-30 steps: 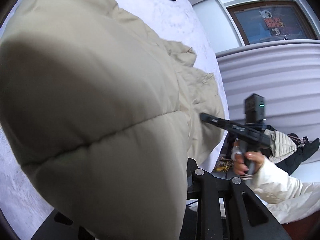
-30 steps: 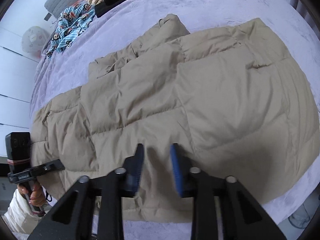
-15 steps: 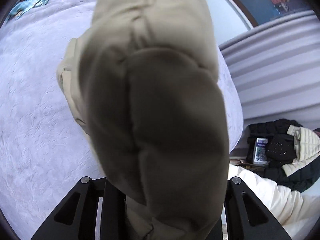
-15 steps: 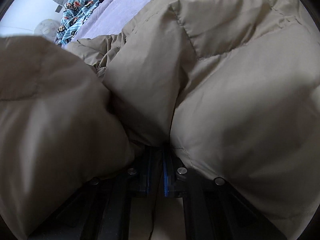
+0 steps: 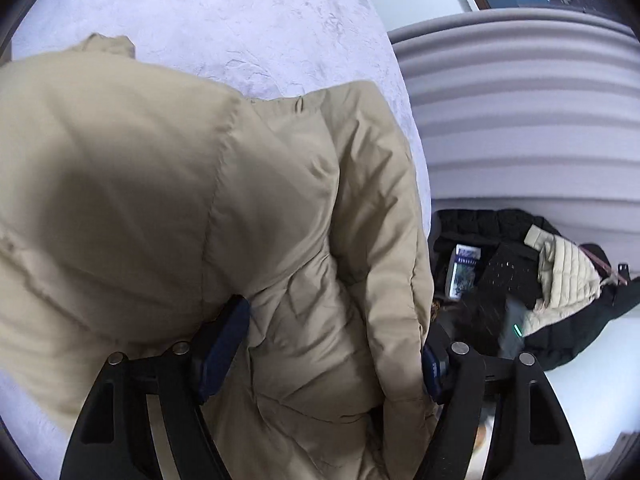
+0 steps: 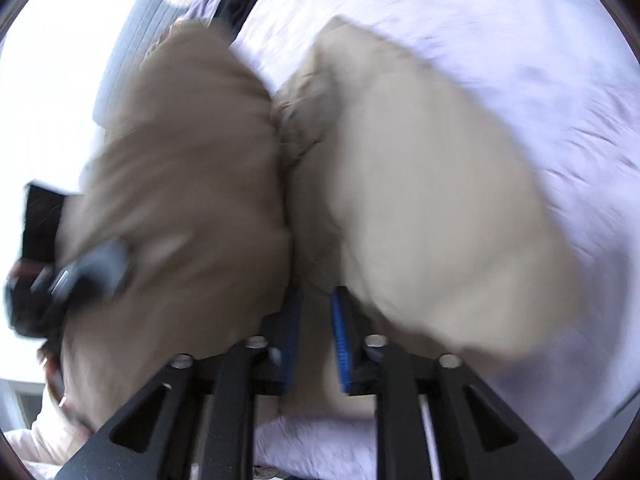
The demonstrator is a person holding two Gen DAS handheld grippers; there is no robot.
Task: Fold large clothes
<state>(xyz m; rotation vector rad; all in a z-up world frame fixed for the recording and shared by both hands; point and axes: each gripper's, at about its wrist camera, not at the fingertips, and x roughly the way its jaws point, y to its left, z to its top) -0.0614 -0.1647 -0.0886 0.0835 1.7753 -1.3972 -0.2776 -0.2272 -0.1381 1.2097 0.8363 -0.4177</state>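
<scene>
A large beige puffer jacket (image 5: 168,208) lies bunched on the pale lilac bed cover (image 5: 248,20). My left gripper (image 5: 332,344) has its jaws wide apart, with jacket fabric lying between the blue pads. In the blurred right wrist view the jacket (image 6: 420,184) bulges in two lobes. My right gripper (image 6: 316,320) has its blue pads close together on a fold of the jacket. The left gripper's body (image 6: 52,272) shows at the left edge of that view.
A ribbed grey headboard (image 5: 520,120) rises right of the bed. A pile of dark and cream clothes (image 5: 532,276) lies beside the bed. A dark garment (image 6: 238,4) lies at the far end of the bed.
My left gripper has opened and the jacket has dropped lower between its jaws. My right gripper stays clamped on the fold and has swung, lifting the jacket.
</scene>
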